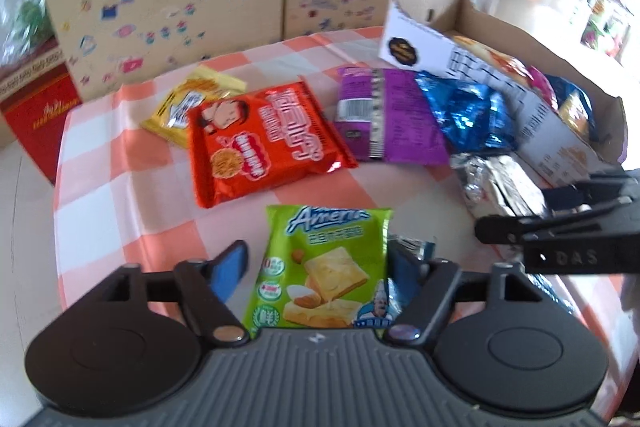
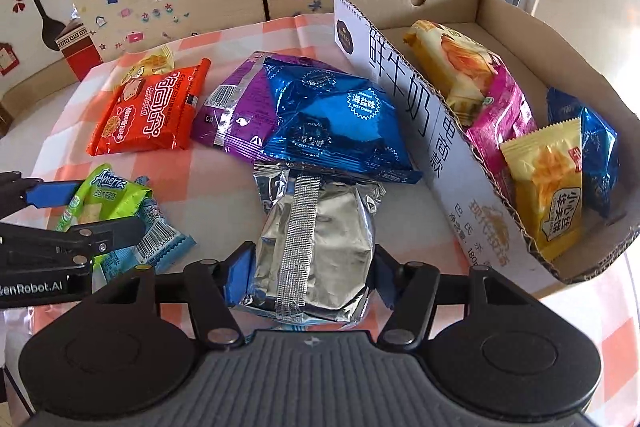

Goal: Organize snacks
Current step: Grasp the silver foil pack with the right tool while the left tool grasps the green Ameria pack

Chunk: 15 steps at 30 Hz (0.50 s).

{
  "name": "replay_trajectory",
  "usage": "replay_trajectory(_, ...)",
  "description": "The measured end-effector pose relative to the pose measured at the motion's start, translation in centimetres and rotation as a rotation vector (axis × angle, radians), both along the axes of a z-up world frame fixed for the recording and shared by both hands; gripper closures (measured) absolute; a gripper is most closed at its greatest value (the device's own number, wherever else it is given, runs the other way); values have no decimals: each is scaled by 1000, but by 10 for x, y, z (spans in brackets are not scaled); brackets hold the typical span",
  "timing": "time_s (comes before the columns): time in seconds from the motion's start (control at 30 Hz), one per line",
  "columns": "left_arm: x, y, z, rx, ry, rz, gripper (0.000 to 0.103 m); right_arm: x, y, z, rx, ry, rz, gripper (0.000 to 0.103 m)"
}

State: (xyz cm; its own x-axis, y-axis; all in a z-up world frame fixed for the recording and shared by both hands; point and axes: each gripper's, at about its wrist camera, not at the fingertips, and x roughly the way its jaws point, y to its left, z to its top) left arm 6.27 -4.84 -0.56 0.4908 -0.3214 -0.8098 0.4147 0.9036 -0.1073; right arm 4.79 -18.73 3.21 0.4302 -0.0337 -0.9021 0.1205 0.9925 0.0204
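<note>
**Spotter:** What are your fingers doing right now?

**Me:** I'm looking down the right gripper (image 2: pixel 306 275) first. Its blue fingers (image 2: pixel 239 279) are sitting on either side of the silver foil packet (image 2: pixel 316 247), touching its edges, so I'm judging they're pinching it, though not yet crushing the foil. On the left gripper (image 1: pixel 316 267), the fingers (image 1: pixel 230 269) are spread wider than the green Ameria packet (image 1: pixel 326 267) lying between them; the left pad is standing apart from the wrapper, so there's no grip there yet.

**Spotter:** And farther out?

**Me:** Both packets are lying on the checked tabletop (image 2: pixel 224 187). A light blue wrapper (image 2: pixel 160 247) is poking out from under the green one. Beyond the silver packet, a blue bag (image 2: pixel 336 119) is overlapping a purple bag (image 2: pixel 236 111), with an orange packet (image 2: pixel 148 111) to their left. The cardboard box (image 2: pixel 400 99) is sitting to the right, already holding several snacks.

**Spotter:** So which step is this?

**Me:** I'm reading it as mid-pickup: roughly half the snacks are still outside. Next, I'm thinking the right needs to lift the silver packet clear of the box wall, while the left needs to close on the green packet without catching the wrapper underneath.
</note>
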Motion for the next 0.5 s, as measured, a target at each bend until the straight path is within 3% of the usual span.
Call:
replay_trajectory(0.07, 5, 3, -4, -28, 22, 15, 18, 2, 2, -1, -3, 1, 4, 35)
replay_trajectory(0.23, 4, -4, -10, 3, 7, -20, 0, 0, 0, -1, -3, 4, 6, 34)
replay_trajectory(0.5, 6, 0, -5, 21, 38, -16, 1, 1, -2, 1, 23, 2, -3, 34)
